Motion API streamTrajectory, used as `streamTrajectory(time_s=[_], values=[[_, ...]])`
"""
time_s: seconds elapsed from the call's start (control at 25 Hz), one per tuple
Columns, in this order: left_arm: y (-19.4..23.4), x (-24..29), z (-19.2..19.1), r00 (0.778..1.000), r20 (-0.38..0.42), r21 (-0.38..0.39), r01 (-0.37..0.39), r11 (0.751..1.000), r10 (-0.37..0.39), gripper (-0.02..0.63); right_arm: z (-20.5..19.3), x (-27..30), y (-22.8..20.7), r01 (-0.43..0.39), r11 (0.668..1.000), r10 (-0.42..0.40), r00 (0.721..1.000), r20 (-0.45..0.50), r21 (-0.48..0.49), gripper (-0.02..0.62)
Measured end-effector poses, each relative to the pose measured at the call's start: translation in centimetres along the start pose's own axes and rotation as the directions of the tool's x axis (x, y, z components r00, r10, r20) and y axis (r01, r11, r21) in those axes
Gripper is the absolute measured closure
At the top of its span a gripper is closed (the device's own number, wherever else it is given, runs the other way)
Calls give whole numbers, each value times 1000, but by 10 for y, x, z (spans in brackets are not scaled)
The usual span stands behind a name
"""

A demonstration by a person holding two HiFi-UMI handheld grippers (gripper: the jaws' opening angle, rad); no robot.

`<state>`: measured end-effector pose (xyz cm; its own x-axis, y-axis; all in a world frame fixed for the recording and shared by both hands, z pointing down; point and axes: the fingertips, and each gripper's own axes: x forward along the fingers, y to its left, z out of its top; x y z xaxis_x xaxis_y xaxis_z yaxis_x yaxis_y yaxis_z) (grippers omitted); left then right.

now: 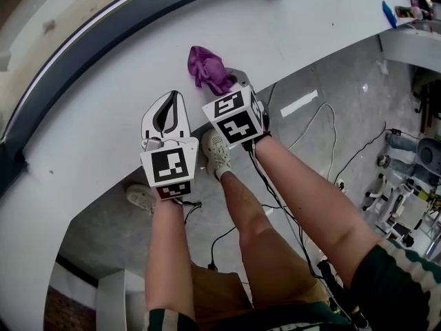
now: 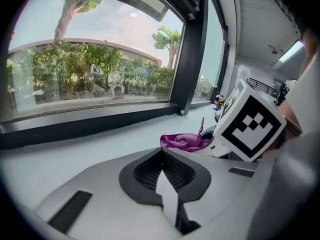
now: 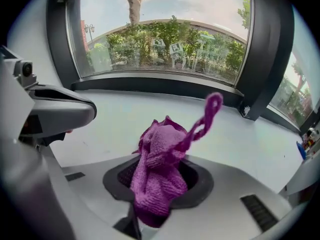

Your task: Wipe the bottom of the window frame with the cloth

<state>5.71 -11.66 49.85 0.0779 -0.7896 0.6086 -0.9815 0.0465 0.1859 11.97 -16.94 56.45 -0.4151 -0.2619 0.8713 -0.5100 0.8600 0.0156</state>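
Observation:
A crumpled purple cloth (image 1: 209,69) hangs over the white sill (image 1: 89,129), pinched in my right gripper (image 1: 231,83), which is shut on it. In the right gripper view the cloth (image 3: 159,176) fills the jaws and a loose strand sticks up. The dark bottom rail of the window frame (image 1: 103,38) curves along the far edge of the sill, a little beyond the cloth. My left gripper (image 1: 172,96) hovers over the sill just left of the right one, shut and empty, its tips touching (image 2: 161,153). From there the cloth (image 2: 184,141) lies ahead to the right.
The sill's front edge runs diagonally below both grippers, with the person's legs, shoes (image 1: 218,153) and black cables (image 1: 324,126) on the grey floor beneath. Small items, one blue (image 1: 389,13), sit at the sill's far right. A dark upright mullion (image 3: 262,59) stands at the right.

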Motion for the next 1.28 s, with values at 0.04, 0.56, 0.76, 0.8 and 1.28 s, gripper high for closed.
streamTrajectory(time_s=[0.04, 0.56, 0.76, 0.8, 1.28], values=[[3, -5, -2, 1000, 3, 2, 6, 1000, -6, 597, 2, 1, 7, 1, 1000, -1, 1000, 1, -4, 462], [83, -65, -33, 996, 1, -69, -85, 994, 86, 597, 32, 16, 104, -43, 996, 44, 999, 2, -78, 462], [107, -82, -41, 994, 7, -84, -109, 990, 110, 597, 42, 20, 135, -65, 992, 65, 998, -2, -111, 462], [111, -85, -42, 993, 7, -88, -114, 990, 115, 597, 43, 21, 141, -68, 991, 68, 998, -4, -117, 462], [168, -136, -72, 983, -12, -113, -185, 976, 185, 597, 63, 31, 215, -121, 982, 121, 993, -7, -143, 462]])
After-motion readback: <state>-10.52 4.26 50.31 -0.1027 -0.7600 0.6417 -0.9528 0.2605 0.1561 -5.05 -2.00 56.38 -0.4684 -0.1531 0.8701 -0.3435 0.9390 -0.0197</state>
